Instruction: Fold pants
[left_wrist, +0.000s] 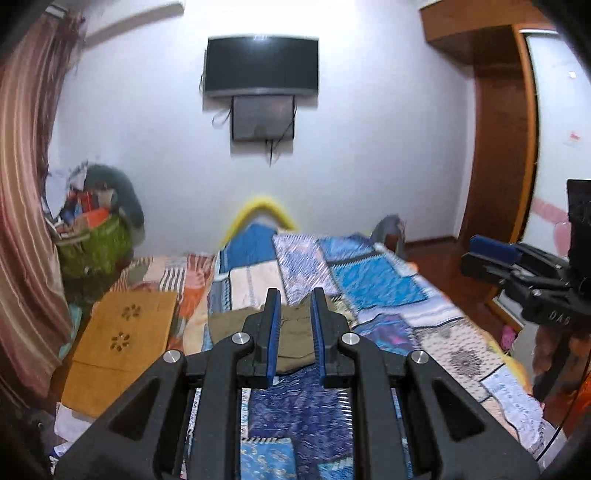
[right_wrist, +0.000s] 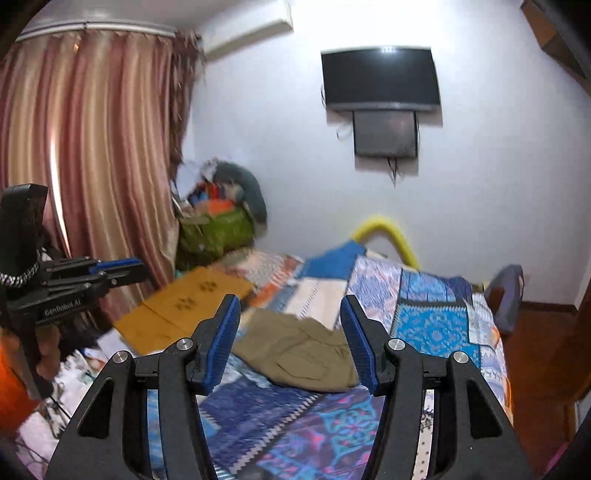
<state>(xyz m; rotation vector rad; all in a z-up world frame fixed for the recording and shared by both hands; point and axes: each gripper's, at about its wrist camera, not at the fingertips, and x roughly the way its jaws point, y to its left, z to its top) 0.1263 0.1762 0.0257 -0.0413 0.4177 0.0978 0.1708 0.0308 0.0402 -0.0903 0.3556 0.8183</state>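
Note:
Olive-brown pants (right_wrist: 299, 354) lie folded in a compact bundle on the patchwork bedspread (right_wrist: 428, 325); they also show in the left wrist view (left_wrist: 295, 332), partly hidden behind the fingers. My left gripper (left_wrist: 294, 295) hovers above and short of the pants, jaws a narrow gap apart, holding nothing. My right gripper (right_wrist: 290, 306) hovers above the pants with jaws wide open and empty. Each gripper shows from the side in the other's view, the left (right_wrist: 122, 267) and the right (left_wrist: 487, 251).
A tan board with flower cut-outs (left_wrist: 125, 332) lies left of the bed. A green bag of clutter (right_wrist: 218, 229) stands in the corner by the striped curtain (right_wrist: 92, 147). A TV (left_wrist: 262, 66) hangs on the far wall. A wooden wardrobe (left_wrist: 502, 147) stands at the right.

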